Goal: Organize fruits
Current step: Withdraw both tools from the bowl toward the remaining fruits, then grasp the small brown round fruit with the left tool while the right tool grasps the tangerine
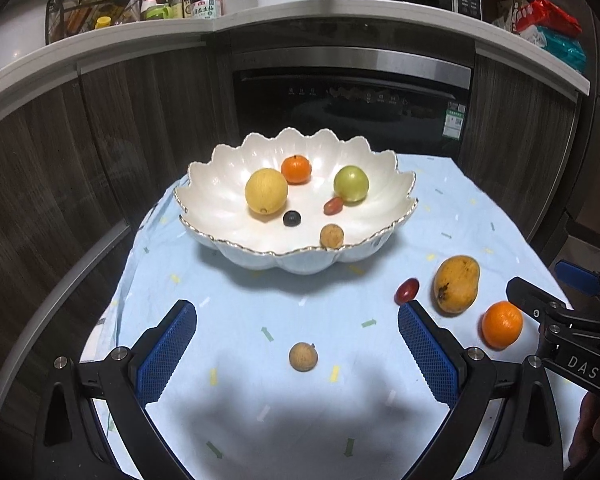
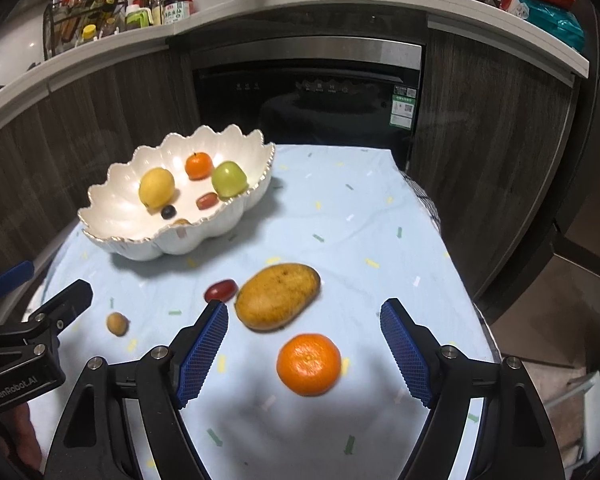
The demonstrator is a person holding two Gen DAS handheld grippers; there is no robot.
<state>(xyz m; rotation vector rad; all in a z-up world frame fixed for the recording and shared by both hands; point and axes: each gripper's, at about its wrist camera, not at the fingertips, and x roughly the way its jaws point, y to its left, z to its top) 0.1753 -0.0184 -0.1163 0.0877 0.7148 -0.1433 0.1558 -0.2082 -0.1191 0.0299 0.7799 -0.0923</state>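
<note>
Both my left gripper [image 1: 298, 344] and right gripper [image 2: 304, 344] stand apart and empty; I should centre the right one's pads on the tangerine [image 2: 309, 364] near the tabletop's right edge, closing gently for the bowl [image 2: 112, 204]

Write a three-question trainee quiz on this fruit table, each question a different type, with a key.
1. True or false: the mango lies inside the bowl.
2. Which fruit sits between the right gripper fingers? A) lemon B) orange C) green apple
3. Fill in: the left gripper is lined up on the small brown ______.

Key: 1 false, it lies on the cloth; 2 B; 3 longan.
</note>
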